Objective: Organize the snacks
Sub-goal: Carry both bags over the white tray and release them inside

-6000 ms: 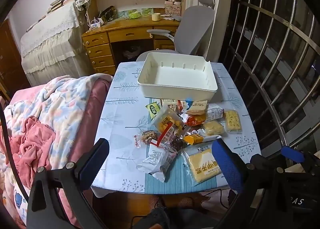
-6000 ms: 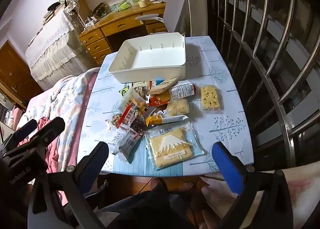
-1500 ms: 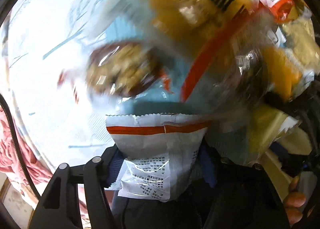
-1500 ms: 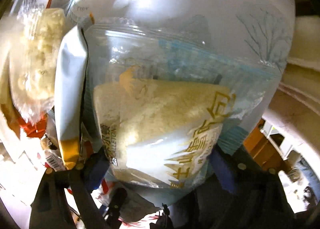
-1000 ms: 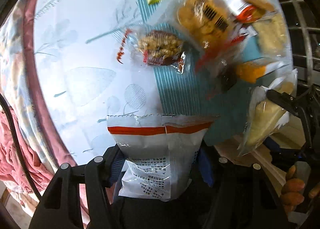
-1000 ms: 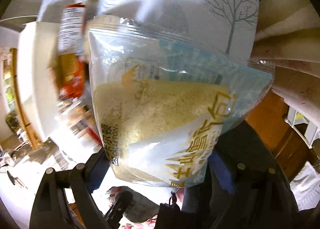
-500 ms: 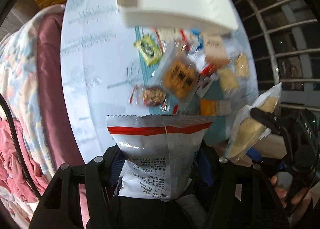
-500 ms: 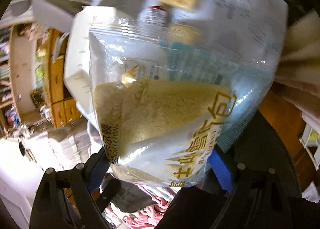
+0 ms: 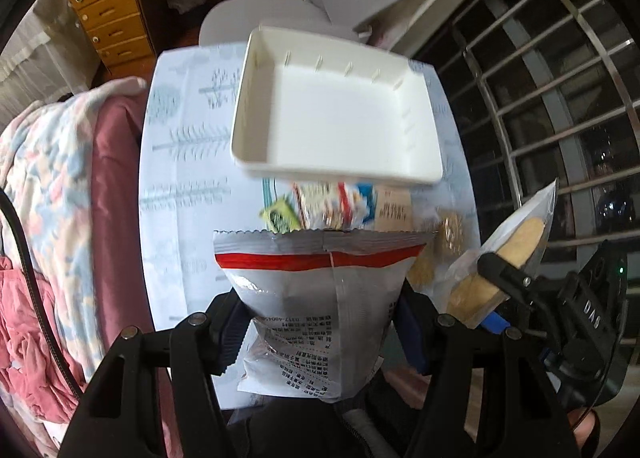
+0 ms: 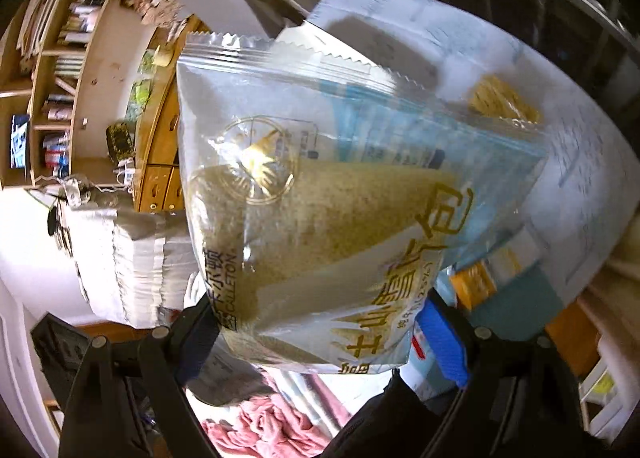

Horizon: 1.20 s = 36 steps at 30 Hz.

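Both claws raised off the counter (image 9: 180, 162) since a second ago, each with a packet; left claw (image 9: 320, 332) clamped on silver red-striped snack bag (image 9: 320, 282), held above the snack pile (image 9: 340, 206); right claw (image 10: 320, 332) clamped on clear bread packet (image 10: 320, 194); white bin (image 9: 336, 118) empty, beyond pile.

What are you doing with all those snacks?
A person is tidying snacks with a pair of tongs in each hand. The left tongs grip a white packet with a red stripe. The right tongs grip a clear bag with a yellow cake inside. Both are held up above the table. The white bin has nothing in it yet, and more snacks lie on the table in front of it.
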### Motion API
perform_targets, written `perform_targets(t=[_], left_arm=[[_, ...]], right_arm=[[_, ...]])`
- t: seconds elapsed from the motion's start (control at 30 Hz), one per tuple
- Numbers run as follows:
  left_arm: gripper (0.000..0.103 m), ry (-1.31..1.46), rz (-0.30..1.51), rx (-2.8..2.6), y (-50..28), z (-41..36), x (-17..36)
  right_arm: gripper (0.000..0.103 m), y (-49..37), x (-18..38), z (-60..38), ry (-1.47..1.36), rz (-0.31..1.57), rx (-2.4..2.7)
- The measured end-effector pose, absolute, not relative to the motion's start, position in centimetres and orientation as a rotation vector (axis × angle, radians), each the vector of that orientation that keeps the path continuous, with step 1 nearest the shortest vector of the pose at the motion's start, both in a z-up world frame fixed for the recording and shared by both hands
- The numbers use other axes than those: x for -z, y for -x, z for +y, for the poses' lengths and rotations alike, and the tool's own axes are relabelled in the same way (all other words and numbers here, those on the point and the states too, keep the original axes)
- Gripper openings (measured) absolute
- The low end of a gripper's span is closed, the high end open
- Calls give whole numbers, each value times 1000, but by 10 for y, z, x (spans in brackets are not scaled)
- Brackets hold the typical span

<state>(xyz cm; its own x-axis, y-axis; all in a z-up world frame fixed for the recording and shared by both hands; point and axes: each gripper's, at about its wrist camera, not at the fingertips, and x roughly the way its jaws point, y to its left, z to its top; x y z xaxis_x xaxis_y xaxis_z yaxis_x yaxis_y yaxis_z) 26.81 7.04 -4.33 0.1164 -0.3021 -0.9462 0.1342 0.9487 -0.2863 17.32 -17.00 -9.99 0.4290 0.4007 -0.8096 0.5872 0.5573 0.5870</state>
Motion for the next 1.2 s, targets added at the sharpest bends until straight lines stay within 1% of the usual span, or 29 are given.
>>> perform_targets(t=[0.17, 0.33, 0.5, 0.8, 0.87, 0.93, 0.97, 1.2], left_arm=[[62, 167, 1390, 284, -301, 56, 38], [63, 181, 1366, 266, -331, 39, 49], [63, 202, 1306, 280, -367, 23, 61], [64, 238, 1305, 227, -416, 15, 91], [67, 231, 1311, 213, -421, 14, 97], [80, 238, 1311, 200, -422, 16, 99], [90, 249, 1311, 190, -424, 18, 100], [92, 237, 1318, 178, -424, 23, 101]], right_arm=[[91, -212, 99, -181, -956, 1173, 109], [92, -256, 103, -192, -863, 1152, 80], [92, -301, 116, -198, -754, 1141, 64], [94, -355, 150, -202, -685, 1206, -11], [95, -359, 154, -202, -681, 1211, -3], [98, -359, 156, -204, -684, 1209, 7], [99, -358, 157, -206, -689, 1209, 18], [99, -358, 148, -207, -678, 1175, 28]])
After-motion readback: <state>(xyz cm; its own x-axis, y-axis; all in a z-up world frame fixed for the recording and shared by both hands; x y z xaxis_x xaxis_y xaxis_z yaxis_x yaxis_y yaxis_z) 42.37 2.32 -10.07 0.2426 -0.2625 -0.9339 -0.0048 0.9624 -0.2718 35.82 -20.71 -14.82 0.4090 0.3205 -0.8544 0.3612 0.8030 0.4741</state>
